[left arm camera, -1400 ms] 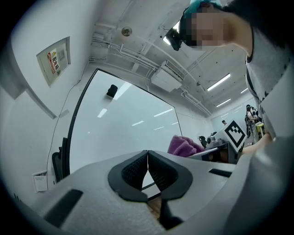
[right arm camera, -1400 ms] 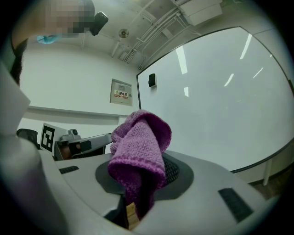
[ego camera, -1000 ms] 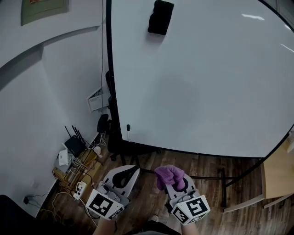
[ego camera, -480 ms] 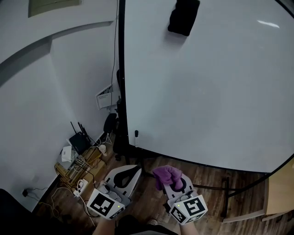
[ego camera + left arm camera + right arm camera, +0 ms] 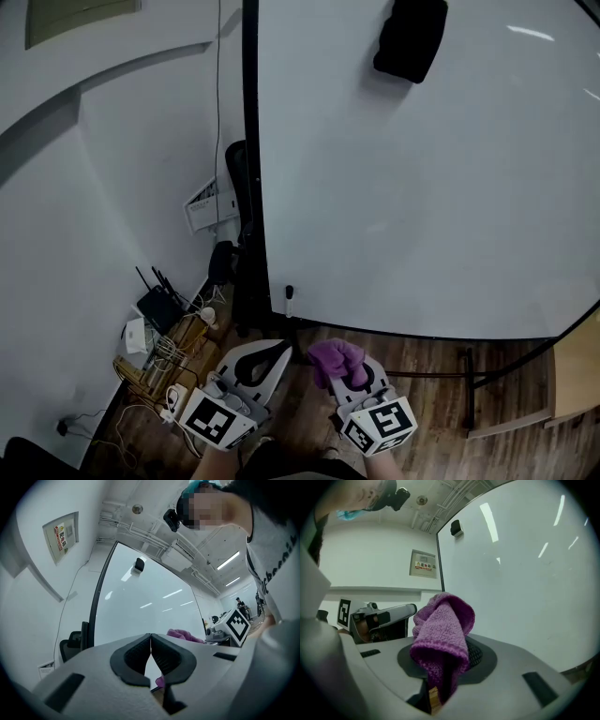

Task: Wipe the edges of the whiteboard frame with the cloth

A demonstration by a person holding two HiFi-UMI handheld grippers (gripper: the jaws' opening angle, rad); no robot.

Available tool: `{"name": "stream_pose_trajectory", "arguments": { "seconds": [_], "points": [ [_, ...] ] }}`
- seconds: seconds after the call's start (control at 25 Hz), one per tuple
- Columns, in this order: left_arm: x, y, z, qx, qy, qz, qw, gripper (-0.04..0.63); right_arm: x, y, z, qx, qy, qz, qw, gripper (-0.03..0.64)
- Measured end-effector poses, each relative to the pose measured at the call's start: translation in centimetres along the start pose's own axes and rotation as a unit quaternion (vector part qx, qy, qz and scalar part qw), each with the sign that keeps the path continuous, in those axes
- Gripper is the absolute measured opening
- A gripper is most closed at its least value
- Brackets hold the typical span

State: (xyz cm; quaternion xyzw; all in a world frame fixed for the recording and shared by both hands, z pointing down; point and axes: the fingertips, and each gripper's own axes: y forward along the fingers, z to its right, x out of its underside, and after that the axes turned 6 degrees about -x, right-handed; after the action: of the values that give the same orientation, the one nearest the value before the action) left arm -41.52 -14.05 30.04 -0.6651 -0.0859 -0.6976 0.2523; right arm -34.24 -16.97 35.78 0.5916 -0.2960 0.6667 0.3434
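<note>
The big whiteboard [image 5: 422, 187] stands upright ahead, with a black frame [image 5: 254, 159] down its left edge and along the bottom. My right gripper [image 5: 339, 367] is shut on a purple cloth [image 5: 333, 357], which bunches up over its jaws [image 5: 443, 634], low in the head view and below the board's bottom edge. My left gripper [image 5: 267, 354] is beside it to the left, shut with nothing held; its pads [image 5: 151, 656] meet. The cloth [image 5: 183, 635] shows past them. A black eraser [image 5: 411, 39] clings high on the board.
A marker [image 5: 289, 294] stands at the board's lower left corner. A black chair [image 5: 236, 169] sits behind the left frame. Routers and tangled cables [image 5: 159, 337] lie on the wooden floor at the left wall. The board's stand legs [image 5: 469, 384] cross the floor.
The head view has shifted: the board's left frame and eraser now sit further right. Both grippers stay low and close together, the cloth still held.
</note>
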Motion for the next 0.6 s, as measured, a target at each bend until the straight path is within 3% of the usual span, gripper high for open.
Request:
{"name": "stream_pose_trajectory", "arguments": {
  "seconds": [0.44, 0.6],
  "points": [
    [2.2, -0.4, -4.9, 0.055, -0.012, -0.014, 0.9983, 0.017, 1.8, 4.2, -0.6, 0.066, 0.017, -0.001, 0.998, 0.092],
    [3.7, -0.6, -5.3, 0.072, -0.032, -0.045, 0.9958, 0.017, 3.0, 5.2, -0.5, 0.082, 0.024, -0.008, 0.996, 0.092]
  ]
}}
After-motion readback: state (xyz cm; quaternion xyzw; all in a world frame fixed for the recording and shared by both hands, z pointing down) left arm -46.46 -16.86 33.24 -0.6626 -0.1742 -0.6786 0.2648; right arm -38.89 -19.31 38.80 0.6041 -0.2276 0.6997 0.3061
